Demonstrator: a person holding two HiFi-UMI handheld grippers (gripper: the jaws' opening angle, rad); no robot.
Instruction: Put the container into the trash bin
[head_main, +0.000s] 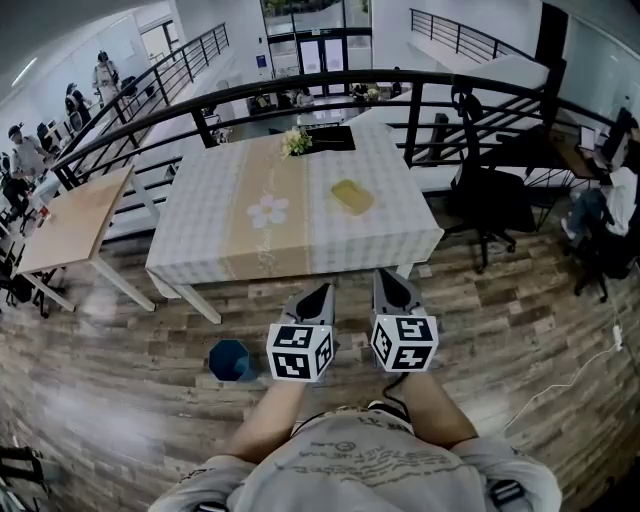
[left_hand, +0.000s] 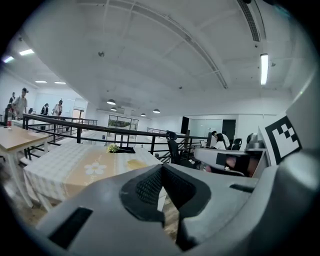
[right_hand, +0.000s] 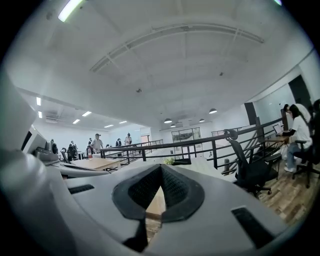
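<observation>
**Grippers held short of the table, nothing grasped yet**
The left gripper (head_main: 320, 293) and right gripper (head_main: 387, 282) are kept pressed together and empty, apparently readied for the approach. The yellow container (head_main: 352, 196) is seen lying flat on the table's (head_main: 200, 240) right half, its long axis slanted far-left to near-right.

A cloth-covered table (head_main: 200, 230) stands on a wood-plank floor (head_main: 520, 330), with a curved black railing (head_main: 412, 120) just behind it and glass doors (head_main: 318, 50) farther back. A bare wooden desk (head_main: 70, 225) stands to the table's left and a black office chair (head_main: 490, 200) to its right. Above the table spreads a white ceiling (left_hand: 150, 50) with a long strip light (left_hand: 264, 69).
</observation>
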